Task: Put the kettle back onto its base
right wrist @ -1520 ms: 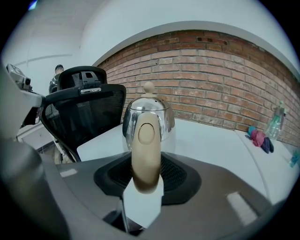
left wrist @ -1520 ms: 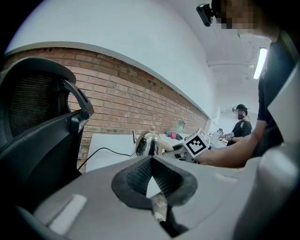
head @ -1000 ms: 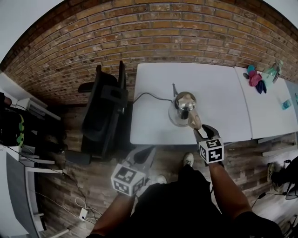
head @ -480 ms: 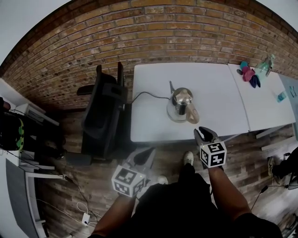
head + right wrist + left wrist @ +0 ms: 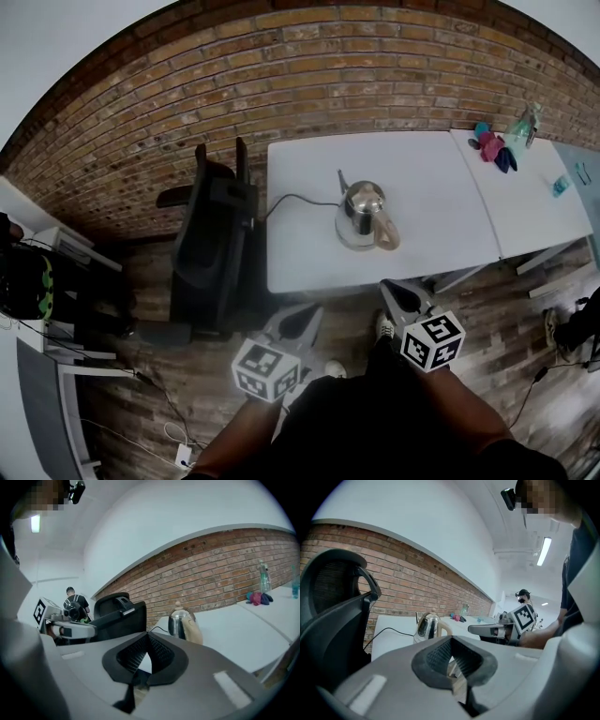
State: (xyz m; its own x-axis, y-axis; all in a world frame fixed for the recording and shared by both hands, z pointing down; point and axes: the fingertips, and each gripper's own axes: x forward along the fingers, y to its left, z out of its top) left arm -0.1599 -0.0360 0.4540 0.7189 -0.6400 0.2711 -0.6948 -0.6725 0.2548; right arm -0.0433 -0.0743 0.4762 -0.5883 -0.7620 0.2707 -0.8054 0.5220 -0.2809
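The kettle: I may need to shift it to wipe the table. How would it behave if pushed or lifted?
The kettle looks like polished steel, so probably rigid and slippery on the body; the beige handle seems the safer grip. Pushed high, it may tip or slide off its base. The cord would likely tug the base back.

Glossy metal kettle (image 5: 362, 208) on smooth matt table (image 5: 427, 178); rough brick wall (image 5: 281, 84).

The steel kettle (image 5: 364, 211) stands mid-frame on the white table (image 5: 431, 183), the black office chair (image 5: 211, 246) left of it, and the left gripper (image 5: 302, 317) and right gripper (image 5: 397, 294) sit below the table's near edge.
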